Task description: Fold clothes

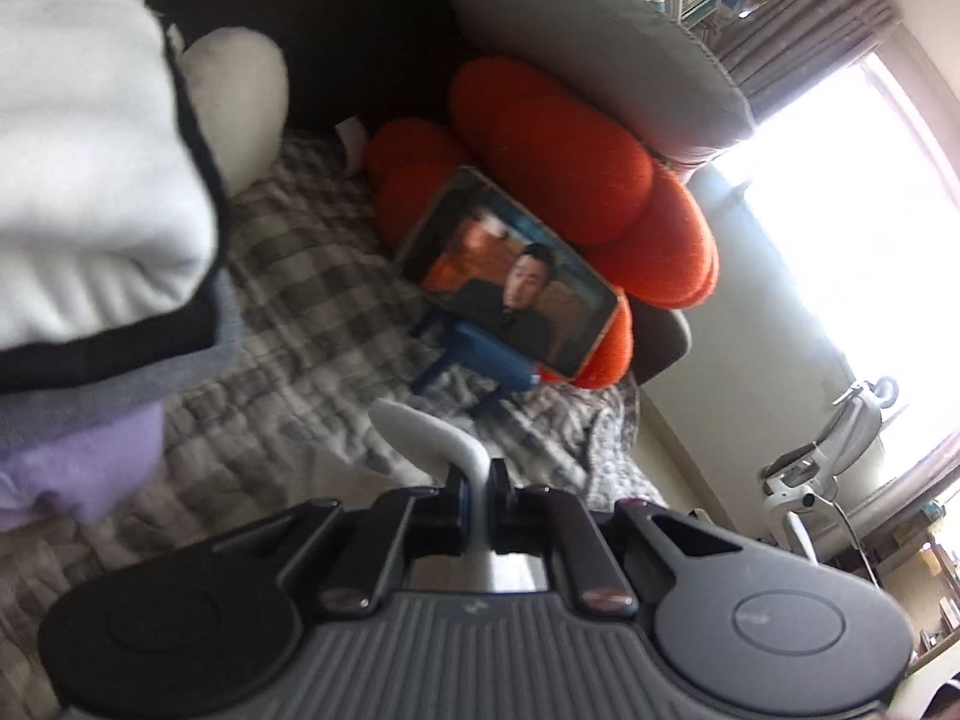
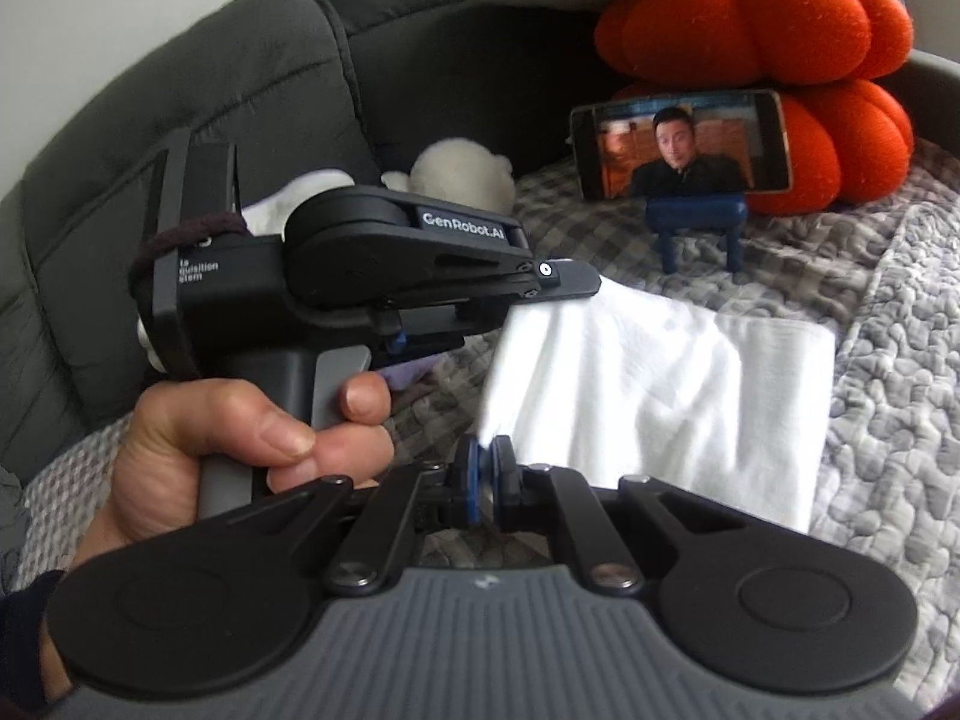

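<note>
Pinching thin edges, both claws. Far left, the folded stack [image 1: 90, 180] sits close beside the left gripper [image 1: 478, 471], whose fingers are pressed together on a twisted strip of the white garment [image 2: 660, 372]. The right gripper [image 2: 489, 456] is clamped on its near corner. The garment lies part-spread on the checked quilt [image 2: 888, 360].

Risks:
- cloth slipping from either narrow pinch
- uneven pull skewing the fold
- a leftward swing toppling the stack

Count: one stack, two grippers, one garment, one phone [image 2: 681, 144], two orange cushions [image 2: 750, 18].
</note>
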{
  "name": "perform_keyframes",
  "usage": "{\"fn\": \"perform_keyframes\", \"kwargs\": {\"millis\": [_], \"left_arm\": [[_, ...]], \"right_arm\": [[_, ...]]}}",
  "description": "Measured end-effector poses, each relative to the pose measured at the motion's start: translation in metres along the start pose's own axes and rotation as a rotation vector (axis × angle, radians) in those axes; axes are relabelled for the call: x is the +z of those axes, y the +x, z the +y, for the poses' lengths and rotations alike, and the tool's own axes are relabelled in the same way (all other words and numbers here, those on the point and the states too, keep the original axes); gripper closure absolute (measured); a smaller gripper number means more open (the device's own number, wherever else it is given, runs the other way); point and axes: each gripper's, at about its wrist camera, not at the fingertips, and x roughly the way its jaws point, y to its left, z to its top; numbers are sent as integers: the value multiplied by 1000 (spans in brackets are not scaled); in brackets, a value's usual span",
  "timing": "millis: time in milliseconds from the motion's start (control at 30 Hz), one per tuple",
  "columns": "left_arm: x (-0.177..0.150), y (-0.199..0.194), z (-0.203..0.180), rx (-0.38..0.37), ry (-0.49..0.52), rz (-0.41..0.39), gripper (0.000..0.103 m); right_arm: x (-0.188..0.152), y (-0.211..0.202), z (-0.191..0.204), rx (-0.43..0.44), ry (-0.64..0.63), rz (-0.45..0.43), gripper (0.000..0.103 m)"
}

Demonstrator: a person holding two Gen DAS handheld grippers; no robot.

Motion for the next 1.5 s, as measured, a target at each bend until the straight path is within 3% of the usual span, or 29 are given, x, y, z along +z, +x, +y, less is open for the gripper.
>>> {"fn": "perform_keyframes", "kwargs": {"millis": [367,900,1000,1100,1200,1300,1367,1500], "left_arm": [[8,16,16,68,-7,39,97],[12,15,23,155,18,13,97],[11,14,23,183,30,11,97],[10,8,20,238,64,-2,97],[9,-1,15,254,92,-23,97],[7,-7,7,250,124,-39,97],[5,-9,-1,235,149,-42,97],[-7,-4,-18,204,205,1,97]], "right_arm": [[-4,27,9,5,3,54,97],[-11,45,13,29,1,113,96],[-12,47,12,73,27,111,88],[-12,46,17,125,3,140,88],[-8,32,18,91,-25,135,88],[4,3,2,51,30,70,88],[13,-16,-18,-24,86,16,88],[17,-34,-73,-202,265,-3,87]]}}
